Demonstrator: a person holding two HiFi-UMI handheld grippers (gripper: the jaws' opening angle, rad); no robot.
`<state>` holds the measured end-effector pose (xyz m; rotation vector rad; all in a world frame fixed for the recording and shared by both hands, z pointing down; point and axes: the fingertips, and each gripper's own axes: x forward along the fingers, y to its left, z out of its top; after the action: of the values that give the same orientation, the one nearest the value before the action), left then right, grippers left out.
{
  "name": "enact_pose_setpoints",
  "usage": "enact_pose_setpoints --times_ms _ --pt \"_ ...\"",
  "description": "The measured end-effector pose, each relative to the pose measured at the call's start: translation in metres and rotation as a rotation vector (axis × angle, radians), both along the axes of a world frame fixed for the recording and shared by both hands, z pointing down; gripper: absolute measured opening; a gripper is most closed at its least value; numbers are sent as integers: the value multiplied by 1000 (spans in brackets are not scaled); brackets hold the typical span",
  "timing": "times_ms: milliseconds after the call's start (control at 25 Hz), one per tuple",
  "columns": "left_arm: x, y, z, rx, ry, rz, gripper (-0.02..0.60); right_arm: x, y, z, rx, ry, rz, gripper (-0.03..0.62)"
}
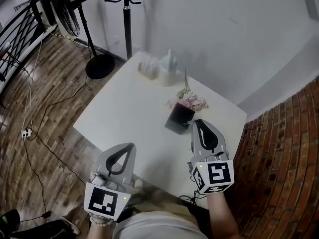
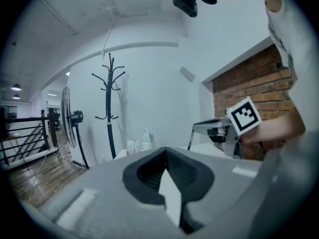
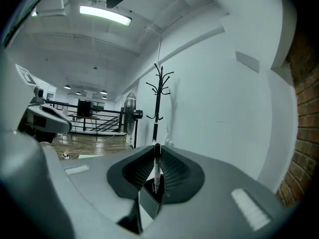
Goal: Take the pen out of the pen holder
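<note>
A dark square pen holder (image 1: 178,118) stands on the white table (image 1: 124,113), near its right side. A slim black pen (image 3: 157,166) stands upright in the holder (image 3: 148,202). In the right gripper view it sits in the line where the jaws meet. My right gripper (image 1: 192,124) reaches the holder's right corner and is shut on the pen, with its tips (image 3: 156,151) near the pen's top. My left gripper (image 1: 131,146) hovers at the table's near edge, shut and empty; only a sliver of white table shows between its jaws (image 2: 166,156).
Pink flowers (image 1: 188,102) lie just behind the holder. A white container (image 1: 168,66) and a small box (image 1: 147,67) stand at the far edge. A coat stand (image 1: 127,14) and a fan (image 1: 67,6) stand on the wooden floor. A brick wall (image 1: 294,133) is at the right.
</note>
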<state>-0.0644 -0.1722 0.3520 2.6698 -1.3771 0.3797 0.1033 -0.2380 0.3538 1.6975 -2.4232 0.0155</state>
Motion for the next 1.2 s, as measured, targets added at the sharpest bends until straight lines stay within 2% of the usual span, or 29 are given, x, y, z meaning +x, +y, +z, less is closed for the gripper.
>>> enact_pose_setpoints --times_ms 360,680,1200 --pt "-2 9 -23 55 3 -13 -8 -11 31 -40 60 -12 -48 40" --pt "-10 19 -30 76 1 -41 -8 -21 55 -48 43 -19 -100 40" --pt "0 27 -27 72 -3 -20 -8 -23 73 -28 -14 -21 -141 40"
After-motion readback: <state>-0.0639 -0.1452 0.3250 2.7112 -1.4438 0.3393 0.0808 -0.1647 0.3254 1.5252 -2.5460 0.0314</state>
